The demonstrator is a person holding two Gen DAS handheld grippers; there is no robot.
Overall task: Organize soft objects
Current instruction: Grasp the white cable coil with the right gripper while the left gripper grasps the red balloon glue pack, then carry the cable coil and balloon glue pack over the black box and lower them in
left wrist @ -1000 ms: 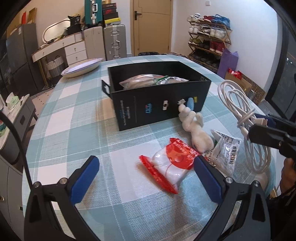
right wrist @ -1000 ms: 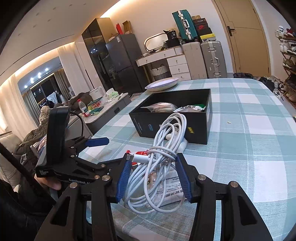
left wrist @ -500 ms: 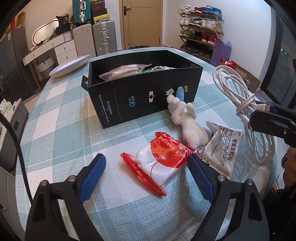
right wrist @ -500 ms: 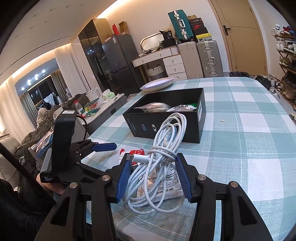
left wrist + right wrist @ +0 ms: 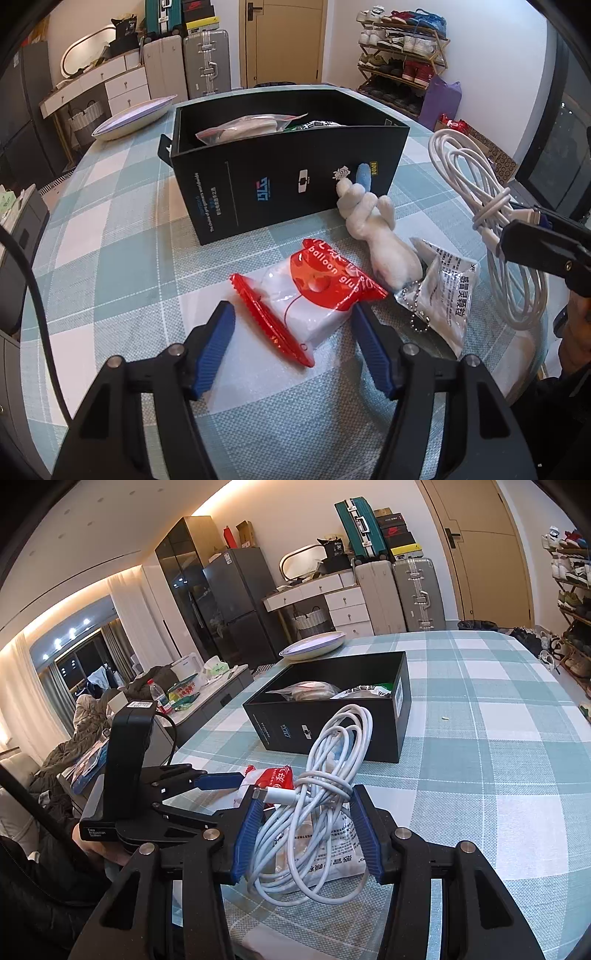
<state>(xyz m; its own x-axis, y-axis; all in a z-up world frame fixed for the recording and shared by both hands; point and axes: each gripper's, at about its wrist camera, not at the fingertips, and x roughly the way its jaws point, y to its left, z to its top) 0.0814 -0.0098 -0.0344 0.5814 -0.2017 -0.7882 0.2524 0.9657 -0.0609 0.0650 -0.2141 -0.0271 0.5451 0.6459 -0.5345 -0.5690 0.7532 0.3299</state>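
Left gripper point(image 5: 291, 332) tilted down over the checked surface point(image 5: 110, 236), fingers point(image 5: 216, 345) closing on either side of the red-and-white balloon glue packet point(image 5: 314, 291); packet sits between them, right finger looks about at its edge, left finger not yet touching, so not clamped. Packet lies flat on the surface, in front of the black box point(image 5: 288, 177). White plush toy point(image 5: 376, 236) lies just right of the packet, its head against the box's front wall, a small bead chain at its lower end. Clear printed sachet point(image 5: 447, 291) lies right of the toy, touching it. Box is open on top, with bagged items inside point(image 5: 255, 125). Right gripper point(image 5: 306, 827) has its fingers clamped on a bundled white cable point(image 5: 325, 775), loops sticking up above and hanging below the grip, held off the surface over the sachet point(image 5: 332, 853). In the left wrist view the same cable point(image 5: 491, 221) shows at the right edge, well right of the box. In the right wrist view the left gripper point(image 5: 218, 781) is at left, next to the red packet point(image 5: 273, 777). White plate point(image 5: 133, 118) on the far corner of the surface behind the box. Suitcases and a shoe rack in the background.
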